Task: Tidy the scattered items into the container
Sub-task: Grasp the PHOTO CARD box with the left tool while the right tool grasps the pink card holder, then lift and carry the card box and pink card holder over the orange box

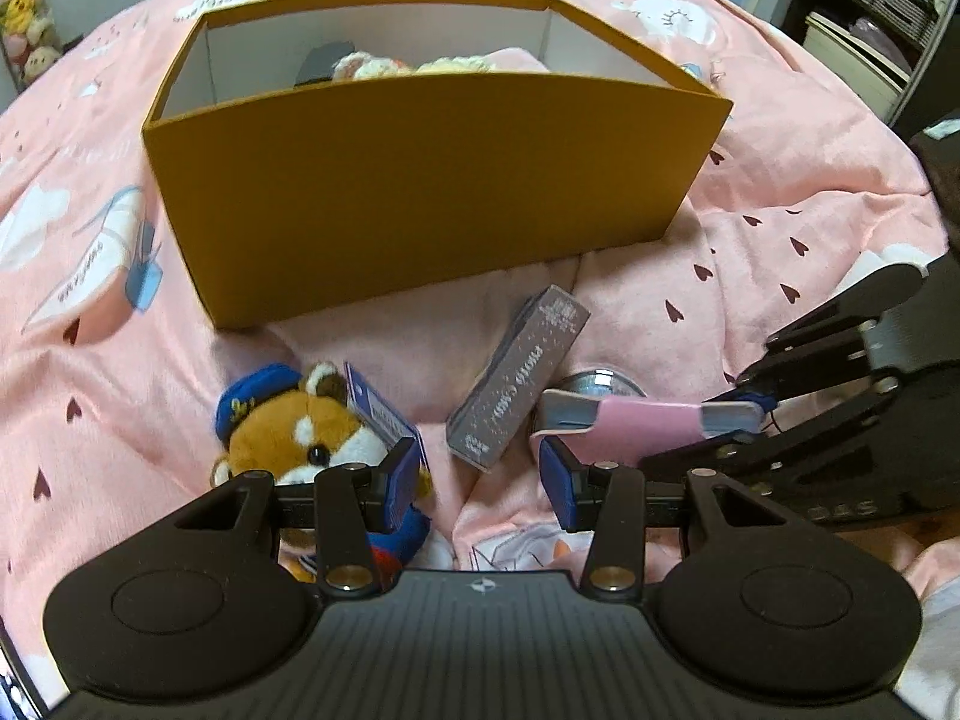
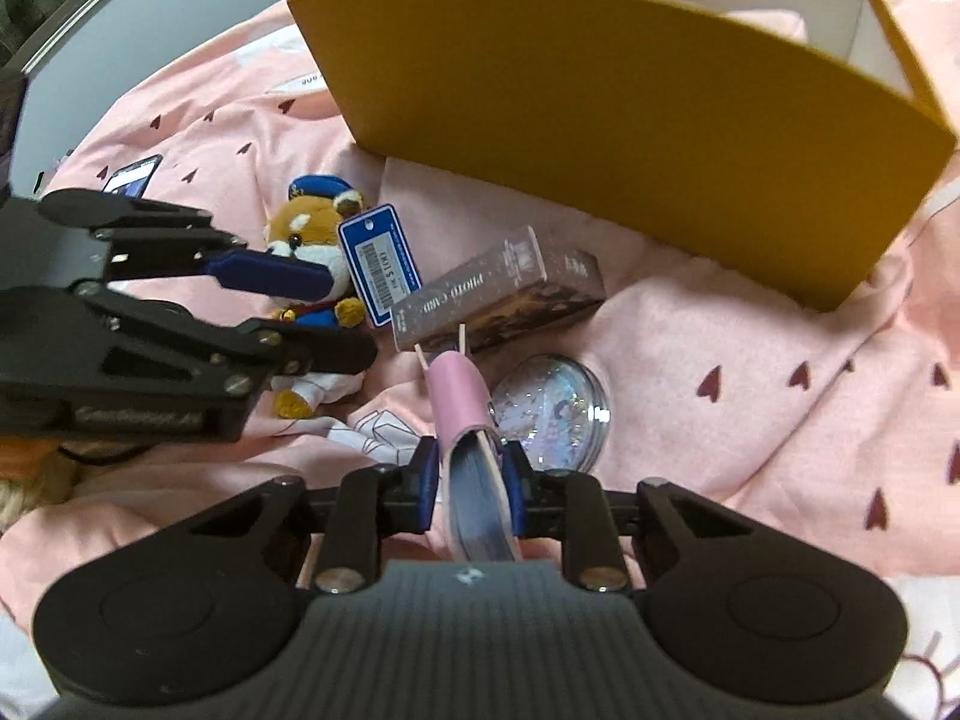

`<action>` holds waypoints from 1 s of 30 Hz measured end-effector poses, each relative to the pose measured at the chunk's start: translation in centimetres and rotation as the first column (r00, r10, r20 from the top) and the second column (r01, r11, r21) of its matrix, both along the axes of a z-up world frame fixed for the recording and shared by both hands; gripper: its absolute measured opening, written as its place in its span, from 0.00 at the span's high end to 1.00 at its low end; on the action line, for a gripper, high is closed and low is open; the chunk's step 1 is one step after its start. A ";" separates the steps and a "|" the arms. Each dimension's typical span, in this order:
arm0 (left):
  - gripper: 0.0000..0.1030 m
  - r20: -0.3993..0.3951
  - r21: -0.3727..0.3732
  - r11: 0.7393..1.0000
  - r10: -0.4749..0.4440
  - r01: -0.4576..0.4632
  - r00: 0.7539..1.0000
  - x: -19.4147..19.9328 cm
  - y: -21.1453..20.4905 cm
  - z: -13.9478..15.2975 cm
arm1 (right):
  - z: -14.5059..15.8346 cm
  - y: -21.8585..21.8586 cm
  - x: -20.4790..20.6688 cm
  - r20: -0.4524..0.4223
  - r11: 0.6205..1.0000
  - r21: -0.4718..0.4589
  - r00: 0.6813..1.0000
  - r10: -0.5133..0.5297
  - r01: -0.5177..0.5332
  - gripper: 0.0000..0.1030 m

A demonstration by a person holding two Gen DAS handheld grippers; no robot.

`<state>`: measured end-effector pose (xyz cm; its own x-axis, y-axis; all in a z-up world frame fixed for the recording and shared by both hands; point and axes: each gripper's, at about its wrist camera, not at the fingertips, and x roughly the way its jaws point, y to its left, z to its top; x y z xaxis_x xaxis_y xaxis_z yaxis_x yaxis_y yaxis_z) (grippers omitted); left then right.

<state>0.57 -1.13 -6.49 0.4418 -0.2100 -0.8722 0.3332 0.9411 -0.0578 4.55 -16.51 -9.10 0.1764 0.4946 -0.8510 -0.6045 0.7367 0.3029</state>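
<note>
Nearest the left wrist camera, the left gripper (image 1: 480,474) hangs with its blue pads apart and nothing between them, just above a fox plush (image 1: 300,426) in a blue cap. Beside it lie a grey photo-card box (image 1: 519,381) and, farther back, the orange container (image 1: 420,180) on the pink bedspread (image 1: 780,252) — soft toys already inside. From the right wrist camera, the right gripper (image 2: 467,483) is clamped on a pink notebook (image 2: 465,420), spine forward, next to a glittery round case (image 2: 555,411) — the container (image 2: 630,120) stands beyond.
</note>
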 end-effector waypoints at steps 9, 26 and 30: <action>0.50 0.036 0.044 0.995 -0.096 0.094 0.995 0.9 -1.6 -0.9 | 1.8 -2.5 0.4 0.030 0.983 0.056 0.984 -0.175 0.173 0.77; 0.57 0.027 0.056 0.991 -0.121 0.120 0.992 4.0 -2.9 -3.7 | 1.9 -1.6 1.2 0.144 0.982 0.036 0.972 -0.186 0.183 0.77; 0.63 0.017 0.034 0.993 -0.112 0.111 0.994 4.5 -2.6 -4.0 | 1.8 -1.6 1.3 0.146 0.984 0.026 0.973 -0.178 0.176 0.75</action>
